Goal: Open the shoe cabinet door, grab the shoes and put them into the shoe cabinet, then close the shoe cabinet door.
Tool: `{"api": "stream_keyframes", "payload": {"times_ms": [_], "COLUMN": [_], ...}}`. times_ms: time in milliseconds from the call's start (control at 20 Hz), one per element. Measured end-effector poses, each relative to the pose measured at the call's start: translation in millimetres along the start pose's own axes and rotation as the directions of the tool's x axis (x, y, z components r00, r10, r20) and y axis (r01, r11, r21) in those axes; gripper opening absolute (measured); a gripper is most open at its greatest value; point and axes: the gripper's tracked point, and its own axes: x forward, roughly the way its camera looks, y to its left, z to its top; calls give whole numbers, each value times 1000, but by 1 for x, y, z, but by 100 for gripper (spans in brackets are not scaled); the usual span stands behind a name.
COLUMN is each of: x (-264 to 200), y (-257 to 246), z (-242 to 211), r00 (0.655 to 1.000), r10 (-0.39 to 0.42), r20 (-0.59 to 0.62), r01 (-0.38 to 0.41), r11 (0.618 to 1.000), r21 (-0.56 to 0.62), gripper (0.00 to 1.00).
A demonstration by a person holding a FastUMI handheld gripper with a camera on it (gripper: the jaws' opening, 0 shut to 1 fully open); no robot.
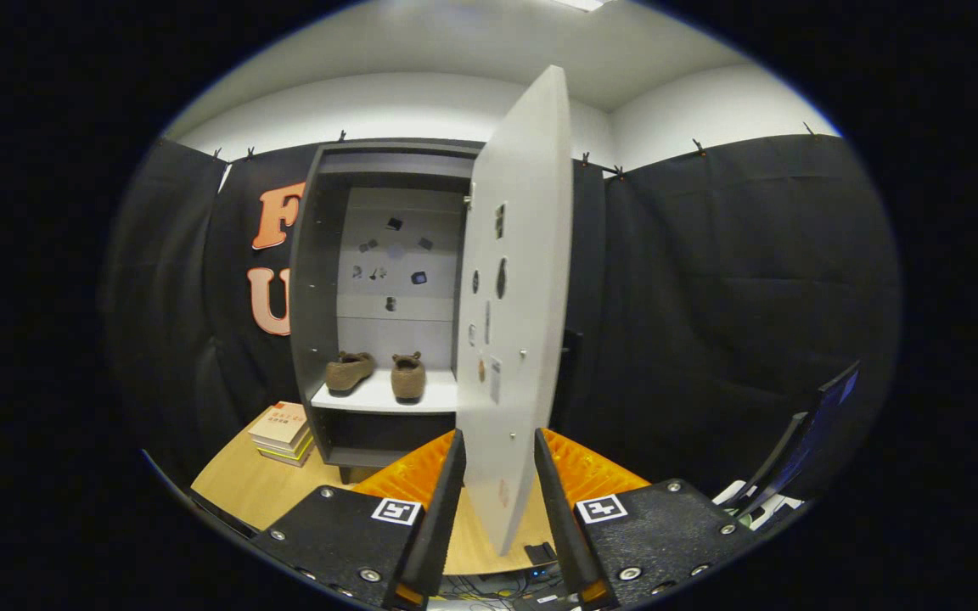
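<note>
Already the 2 brown suede shoes (pixel 374 374) sit on the white shelf (pixel 387 399) of the dark grey shoe cabinet (pixel 311 297). Its pale grey door (pixel 514 280) stands open, its edge between the fingers of the gripper (pixel 498 475), which look parted around it without visibly pressing. A careless sideways push could slip off the panel or swing it crookedly. The gripper is held level, pointing at the cabinet.

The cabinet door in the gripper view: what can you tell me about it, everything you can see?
The cabinet door is a tall, flat, pale grey panel, matte like painted board. It stands swung wide open, hinged at the right side of the dark shoe cabinet, its free edge pointing toward the camera. Small dark marks and stickers dot its inner face. Its lower edge sits between the fingers of the gripper; whether they press on it is unclear. Two brown shoes rest on the shelf inside.
</note>
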Motion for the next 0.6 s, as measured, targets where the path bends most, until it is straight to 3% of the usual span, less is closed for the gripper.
{"api": "stream_keyframes", "payload": {"times_ms": [200,600], "x": [20,76], "y": [-35,-48], "z": [-10,-36], "r00": [1000,988], "r10": [17,147], "r20": [-17,-47], "r01": [-17,-145], "r11": [999,989], "r21": [32,36], "gripper": [55,57]}}
